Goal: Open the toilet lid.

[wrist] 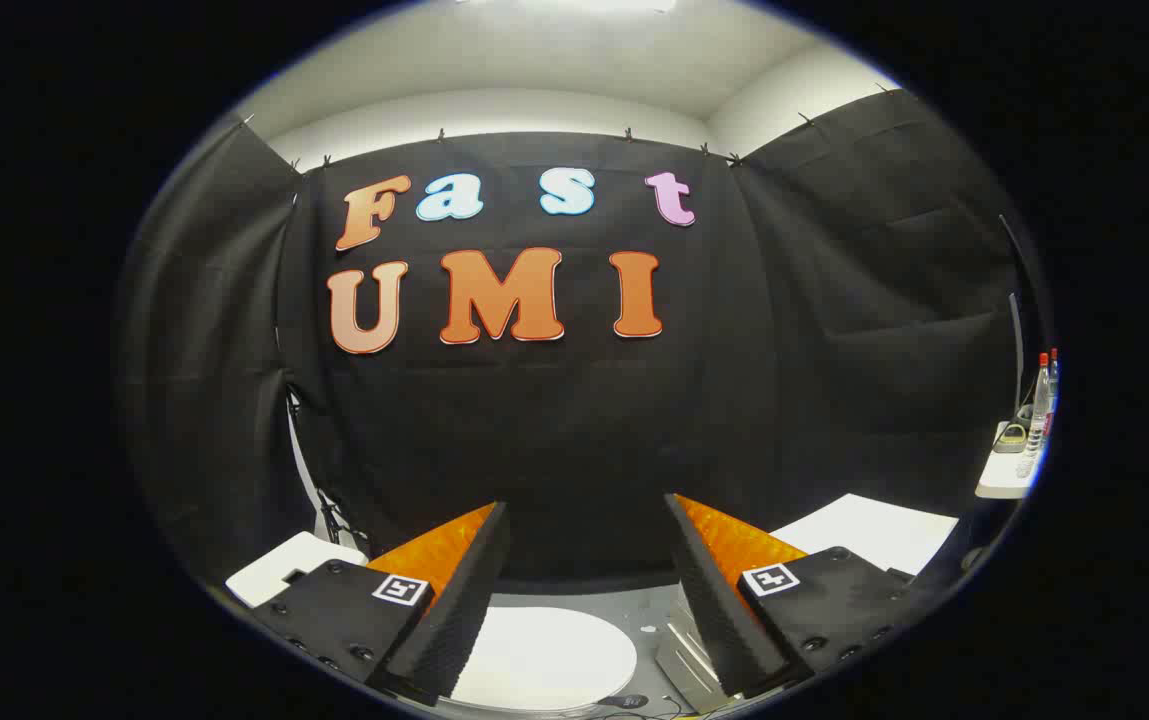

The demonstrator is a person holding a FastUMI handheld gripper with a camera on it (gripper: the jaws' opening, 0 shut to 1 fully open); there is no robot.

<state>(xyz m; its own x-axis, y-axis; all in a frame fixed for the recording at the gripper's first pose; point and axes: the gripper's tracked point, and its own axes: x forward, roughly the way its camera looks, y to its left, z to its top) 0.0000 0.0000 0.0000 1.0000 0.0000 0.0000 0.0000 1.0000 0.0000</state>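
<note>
In the gripper view, the toilet lid (pixel 544 655) is lying flat and closed, a white oval low between the two fingers and below their tips; its long axis seems to be running sideways across the gap, though the fisheye bend and the fingers covering both ends are making that hard to judge. The near edge of the lid is being cut off, and which end carries the hinge cannot be told. The gripper (pixel 586 520) is standing wide, its fingers (pixel 454 600) spread well apart and gripping nothing, hovering above the lid without touching it and pointing level toward the black cloth wall (pixel 554 420) beyond the lid. Just right of the lid a metal part (pixel 684 650) is showing, too hidden to identify. Farther right of the lid, a white shelf (pixel 1004 480) is bearing a clear bottle (pixel 1040 400), both small and blurred.
</note>
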